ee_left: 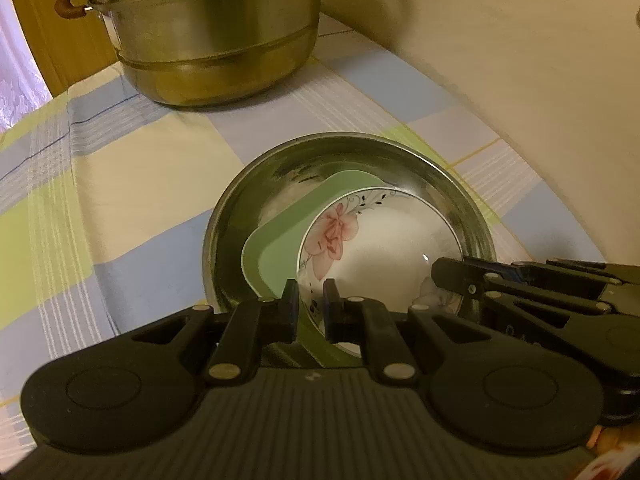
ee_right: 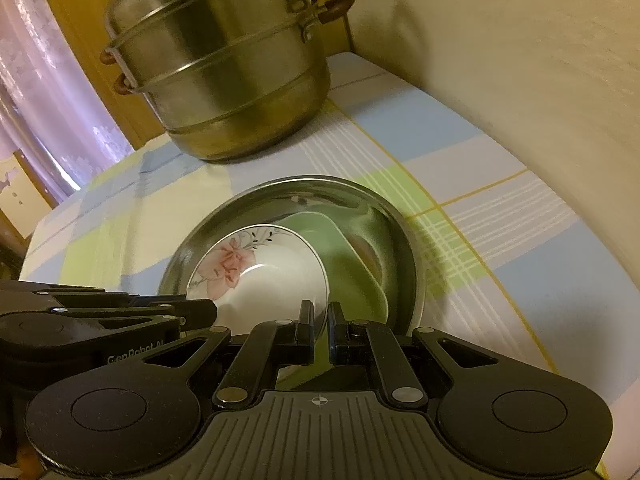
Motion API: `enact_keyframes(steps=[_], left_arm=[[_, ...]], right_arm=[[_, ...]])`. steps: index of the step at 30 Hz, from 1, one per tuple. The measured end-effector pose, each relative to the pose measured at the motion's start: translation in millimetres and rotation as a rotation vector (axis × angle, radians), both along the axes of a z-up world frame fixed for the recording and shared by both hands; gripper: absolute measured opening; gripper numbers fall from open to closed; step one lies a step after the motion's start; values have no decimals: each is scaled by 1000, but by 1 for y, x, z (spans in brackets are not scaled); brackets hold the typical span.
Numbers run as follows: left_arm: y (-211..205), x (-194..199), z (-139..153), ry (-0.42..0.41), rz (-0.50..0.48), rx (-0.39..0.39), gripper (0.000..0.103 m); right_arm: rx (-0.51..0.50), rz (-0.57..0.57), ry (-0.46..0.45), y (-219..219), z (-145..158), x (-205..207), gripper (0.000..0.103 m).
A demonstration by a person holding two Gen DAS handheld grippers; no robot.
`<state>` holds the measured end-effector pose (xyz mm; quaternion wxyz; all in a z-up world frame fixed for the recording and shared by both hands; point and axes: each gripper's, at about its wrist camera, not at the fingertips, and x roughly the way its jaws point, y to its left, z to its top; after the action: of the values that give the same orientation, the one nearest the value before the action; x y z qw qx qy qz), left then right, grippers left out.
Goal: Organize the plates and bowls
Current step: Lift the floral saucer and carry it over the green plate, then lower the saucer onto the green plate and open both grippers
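While both grippers hold the nested stack from its near side, the stack hangs over the checked cloth of the counter (ee_left: 152, 184): a floral bowl (ee_left: 380, 248) sits in a green square plate (ee_left: 280, 248), which sits in a steel basin (ee_left: 348, 148). The left gripper (ee_left: 311, 300) has its fingers pinching the near-left rims, floral bowl and green square plate together between the pads; the right gripper (ee_right: 320, 322) has its fingers pinching the floral bowl's near-right rim, though how much of the stack lies between them cannot be told. Judged step: carrying or placing the gathered stack as one unit. The next move calls for both hands to travel level and in step, since the inner pieces sit tilted and could slide, and then to lower together before either grip releases. Open cloth lies to the left and ahead. A tall steel steamer pot (ee_right: 224, 80) stands at the far end, well apart from the basin. A pale wall (ee_right: 520, 60) bounds the counter's right edge, near the basin's right side.
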<state>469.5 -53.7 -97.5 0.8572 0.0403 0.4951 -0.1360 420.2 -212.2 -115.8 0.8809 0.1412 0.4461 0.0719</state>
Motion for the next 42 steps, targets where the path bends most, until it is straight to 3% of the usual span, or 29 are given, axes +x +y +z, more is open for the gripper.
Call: enact_keyframes(steps=[28, 36, 41, 42], left_arm=[[-6, 25, -25, 54, 20, 20, 11], [-3, 22, -20, 40, 31, 4, 12], [1, 9, -3, -6, 40, -12, 20], [2, 5, 1, -17, 42, -12, 21]], right_arm=[[11, 29, 77, -6, -27, 34, 7], [-10, 27, 35, -6, -18, 32, 9], [33, 12, -2, -17, -4, 20, 39], [38, 11, -14, -19, 1, 16, 40]])
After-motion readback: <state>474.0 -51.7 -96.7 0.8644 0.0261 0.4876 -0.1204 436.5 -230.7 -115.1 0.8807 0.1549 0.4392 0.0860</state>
